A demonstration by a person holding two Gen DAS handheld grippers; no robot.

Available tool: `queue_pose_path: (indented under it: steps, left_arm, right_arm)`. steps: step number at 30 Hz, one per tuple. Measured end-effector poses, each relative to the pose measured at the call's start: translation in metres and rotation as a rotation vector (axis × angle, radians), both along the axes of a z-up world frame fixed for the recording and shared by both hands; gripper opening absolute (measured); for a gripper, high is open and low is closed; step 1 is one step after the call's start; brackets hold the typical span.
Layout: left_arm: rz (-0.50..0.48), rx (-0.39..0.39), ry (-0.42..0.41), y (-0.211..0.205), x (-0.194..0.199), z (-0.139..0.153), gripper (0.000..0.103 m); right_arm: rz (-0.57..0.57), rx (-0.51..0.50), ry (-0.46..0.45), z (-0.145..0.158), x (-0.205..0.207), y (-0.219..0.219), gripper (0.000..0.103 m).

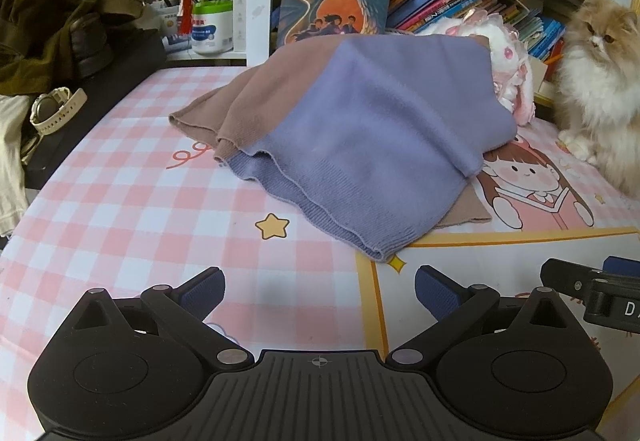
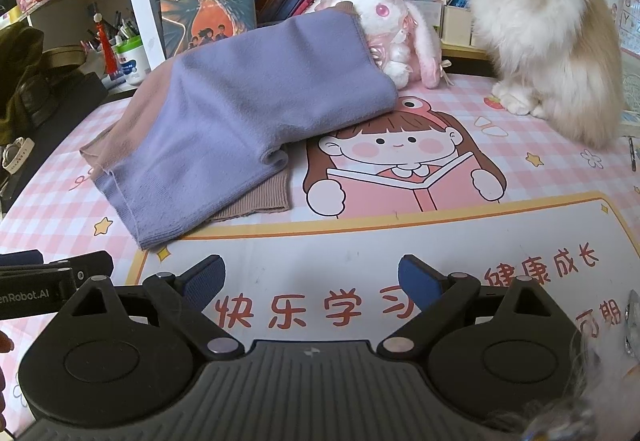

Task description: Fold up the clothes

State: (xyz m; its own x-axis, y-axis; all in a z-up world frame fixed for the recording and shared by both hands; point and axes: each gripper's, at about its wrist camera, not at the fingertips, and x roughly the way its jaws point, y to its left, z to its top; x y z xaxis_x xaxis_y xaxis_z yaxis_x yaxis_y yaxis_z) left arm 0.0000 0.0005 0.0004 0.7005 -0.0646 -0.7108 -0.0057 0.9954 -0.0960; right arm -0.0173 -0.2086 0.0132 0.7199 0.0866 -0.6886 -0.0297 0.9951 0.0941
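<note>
Both grippers, left [image 1: 318, 291] and right [image 2: 312, 281], gape wide, empty, short of the purple sweater [image 1: 372, 129].

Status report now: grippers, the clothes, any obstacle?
Left gripper open, right gripper open, both empty. Purple sweater folded over brown garment. Cat beside.

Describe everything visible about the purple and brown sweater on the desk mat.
The sweater is a soft knit, purple over most of its face, dusty brown along the left side and underneath, with ribbed hems. It lies roughly folded and rumpled on the pink checked desk mat, a brown ribbed edge sticking out beneath the purple layer. Its far end rests up against the plush rabbit. Neither pair of tongs touches it.
</note>
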Motion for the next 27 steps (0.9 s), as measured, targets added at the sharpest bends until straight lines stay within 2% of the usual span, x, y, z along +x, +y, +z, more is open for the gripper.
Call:
queue_pose_path:
  steps: [27]
  left_arm:
    - [0.005, -0.005, 0.01, 0.0002, -0.0035, -0.0002, 0.102]
  right_arm:
    - [-0.002, -0.003, 0.011, 0.0005, -0.002, 0.0019, 0.094]
